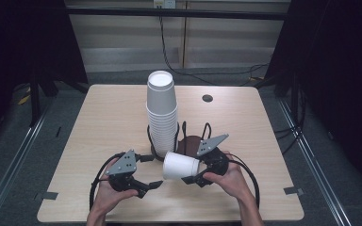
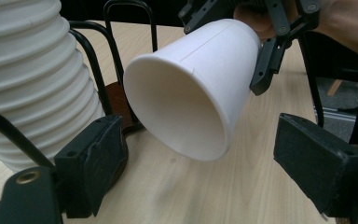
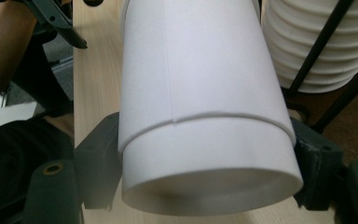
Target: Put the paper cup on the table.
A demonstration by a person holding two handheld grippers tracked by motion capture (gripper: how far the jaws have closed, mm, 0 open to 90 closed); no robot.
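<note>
Light wooden table (image 1: pixel 99 141): rectangular top with rounded corners, centre of the high view; small dark round hole (image 1: pixel 207 98) toward its upper right.

Tall stack of white paper cups (image 1: pixel 161 110): nested upside down, upright in a black wire holder (image 1: pixel 185 136) on a brown round base, centre of the table; in the left gripper view it takes the left edge (image 2: pixel 28 79).

Single white paper cup (image 1: pixel 181 165): lying sideways off the table, lower centre of the high view, just beside the holder; open mouth toward the left of the frame, and toward the camera in the left gripper view (image 2: pixel 191 98).

Right gripper (image 1: pixel 192 178): black, hand-held, lower right of centre; jaws closed against the cup's sides near its base (image 3: pixel 205 140).

Left gripper (image 1: pixel 148 186): black, hand-held, lower left of centre; jaws spread wide, holding nothing, near the cup's mouth but not touching it.
</note>
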